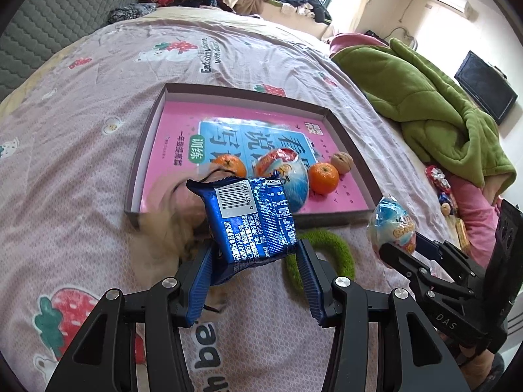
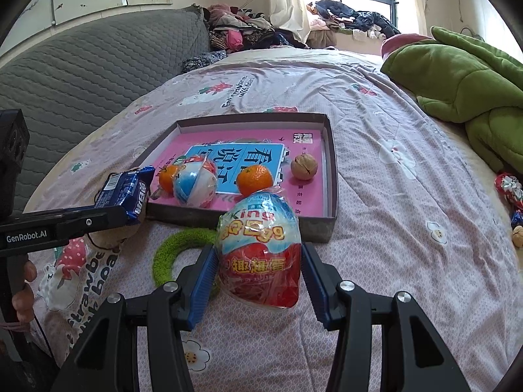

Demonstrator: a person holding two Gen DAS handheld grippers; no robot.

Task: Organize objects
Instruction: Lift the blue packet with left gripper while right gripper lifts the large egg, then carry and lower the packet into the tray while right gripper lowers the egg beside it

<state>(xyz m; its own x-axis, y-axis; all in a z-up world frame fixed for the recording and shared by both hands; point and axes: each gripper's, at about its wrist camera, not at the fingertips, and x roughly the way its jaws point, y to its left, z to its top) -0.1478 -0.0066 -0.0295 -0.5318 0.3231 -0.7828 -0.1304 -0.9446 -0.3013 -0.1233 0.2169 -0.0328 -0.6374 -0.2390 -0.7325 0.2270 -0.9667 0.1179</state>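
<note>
Crowding is your main risk: your left gripper [image 1: 255, 261] pinches the blue snack packet [image 1: 248, 219] just short of the shallow box [image 2: 330, 160], and your right gripper [image 2: 260, 268] clamps the wrapped toy egg [image 2: 260, 241] close beside it. Lower both together and they may knock the oranges [image 2: 254, 179] or each other. Only the right view shows the walnut [image 2: 518, 231] out on the bedspread [image 2: 392, 150]; the left view shows the television [image 1: 487, 86].
</note>
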